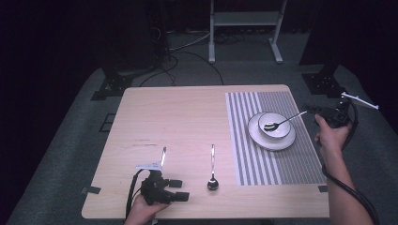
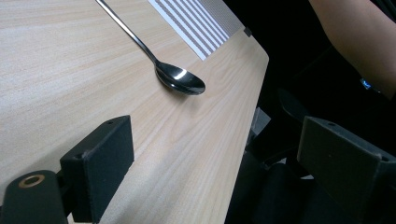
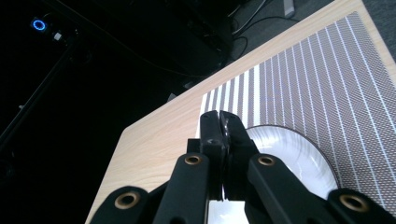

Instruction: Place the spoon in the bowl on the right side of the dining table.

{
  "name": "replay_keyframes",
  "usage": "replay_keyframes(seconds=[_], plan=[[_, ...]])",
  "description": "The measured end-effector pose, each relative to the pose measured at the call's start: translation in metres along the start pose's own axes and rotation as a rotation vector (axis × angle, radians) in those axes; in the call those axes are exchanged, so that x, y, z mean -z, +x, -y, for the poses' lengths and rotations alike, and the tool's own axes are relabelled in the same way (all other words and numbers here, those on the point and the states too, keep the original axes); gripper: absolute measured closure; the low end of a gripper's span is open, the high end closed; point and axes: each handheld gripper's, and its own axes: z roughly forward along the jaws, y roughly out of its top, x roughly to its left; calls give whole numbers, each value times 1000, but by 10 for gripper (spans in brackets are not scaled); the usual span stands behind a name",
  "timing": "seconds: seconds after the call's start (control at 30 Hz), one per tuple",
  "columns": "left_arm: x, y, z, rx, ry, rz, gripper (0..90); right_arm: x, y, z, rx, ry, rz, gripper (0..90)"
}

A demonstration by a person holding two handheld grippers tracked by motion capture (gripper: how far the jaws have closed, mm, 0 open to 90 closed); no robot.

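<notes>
- Spoon sits at right of the high view, its bowl inside the bowl on the plate; the right gripper pinches its handle tip, likely for reach.
- Left gripper, jaws wide and empty, rests at lower left, apparently awaiting the second spoon.

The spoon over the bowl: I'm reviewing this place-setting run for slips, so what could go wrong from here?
The right gripper pinches the spoon only at its handle's far end, so it may pivot or slip into the bowl.
The bowl sits loose on the plate; a sideways nudge from the spoon could shift it.
The left gripper rests open beside the second spoon, close to the table edge; a careless sweep might knock it off.
</notes>
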Motion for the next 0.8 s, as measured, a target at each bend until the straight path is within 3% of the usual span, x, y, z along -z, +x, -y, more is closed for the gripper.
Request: replay_keyframes(seconds=[0.8], plan=[[0, 0, 0, -2, -4, -5, 94, 1, -14, 2, -7, -30, 55, 885]])
